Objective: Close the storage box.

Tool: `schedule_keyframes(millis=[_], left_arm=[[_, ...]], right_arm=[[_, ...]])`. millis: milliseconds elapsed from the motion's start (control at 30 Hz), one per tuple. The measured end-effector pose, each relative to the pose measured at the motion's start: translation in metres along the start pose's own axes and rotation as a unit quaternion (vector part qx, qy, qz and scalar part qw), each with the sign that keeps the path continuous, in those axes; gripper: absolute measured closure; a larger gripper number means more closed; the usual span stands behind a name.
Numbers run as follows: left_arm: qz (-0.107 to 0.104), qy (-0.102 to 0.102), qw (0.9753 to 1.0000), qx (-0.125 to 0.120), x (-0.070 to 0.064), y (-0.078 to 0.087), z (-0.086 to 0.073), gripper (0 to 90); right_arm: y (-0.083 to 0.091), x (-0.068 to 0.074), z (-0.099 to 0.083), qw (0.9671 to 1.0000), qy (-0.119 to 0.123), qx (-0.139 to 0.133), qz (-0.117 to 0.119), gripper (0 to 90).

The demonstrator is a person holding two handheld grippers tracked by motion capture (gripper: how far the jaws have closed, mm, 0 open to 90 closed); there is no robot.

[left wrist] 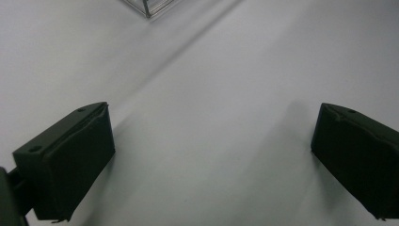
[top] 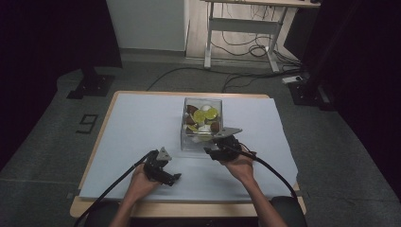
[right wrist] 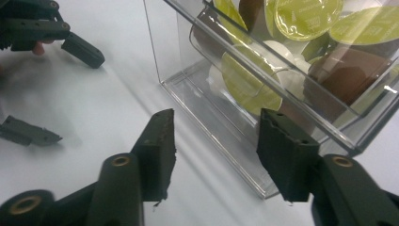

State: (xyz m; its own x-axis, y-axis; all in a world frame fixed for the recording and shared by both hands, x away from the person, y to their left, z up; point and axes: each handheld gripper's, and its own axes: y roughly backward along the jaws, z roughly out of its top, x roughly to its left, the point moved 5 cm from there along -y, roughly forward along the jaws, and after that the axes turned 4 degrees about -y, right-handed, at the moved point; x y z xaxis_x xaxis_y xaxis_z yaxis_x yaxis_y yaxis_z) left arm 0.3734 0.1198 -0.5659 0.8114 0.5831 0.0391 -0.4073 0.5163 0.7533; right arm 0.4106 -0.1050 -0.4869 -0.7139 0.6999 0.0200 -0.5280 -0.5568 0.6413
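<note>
A: Where is the clear plastic box [top: 202, 124] relative to the right gripper [top: 218, 144]?
B: Just beyond it, a little right of the table's [top: 142, 208] middle. The right gripper's fingers [right wrist: 160, 146] stand apart with nothing between them, at the box's near bottom edge; I cannot tell whether they touch it.
A: And the left gripper [top: 163, 172]?
B: Wide open and empty too, over bare pale sheet [left wrist: 211, 117], near and left of the box.
A: Which way does the box run?
B: Its long axis goes near to far, open top upward, with yellow-green, brown and white coffee capsules [right wrist: 306, 16] heaped inside.
A: Room to move?
B: Open sheet lies left, right and near; the far edge of the table is close behind the box.
</note>
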Motion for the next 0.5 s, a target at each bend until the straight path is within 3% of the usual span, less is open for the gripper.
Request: schedule_keyframes(millis=[267,500], left_arm=[[0.0,0.0,1.0,0.0,0.0,0.0,0.0,0.0],[0.0,0.0,1.0,0.0,0.0,0.0,0.0,0.0]], right_arm=[[0.01,0.003,-0.001,0.9999,0.01,0.009,0.007,35.4],[0.021,0.001,-0.005,0.9995,0.022,0.021,-0.006,30.7]])
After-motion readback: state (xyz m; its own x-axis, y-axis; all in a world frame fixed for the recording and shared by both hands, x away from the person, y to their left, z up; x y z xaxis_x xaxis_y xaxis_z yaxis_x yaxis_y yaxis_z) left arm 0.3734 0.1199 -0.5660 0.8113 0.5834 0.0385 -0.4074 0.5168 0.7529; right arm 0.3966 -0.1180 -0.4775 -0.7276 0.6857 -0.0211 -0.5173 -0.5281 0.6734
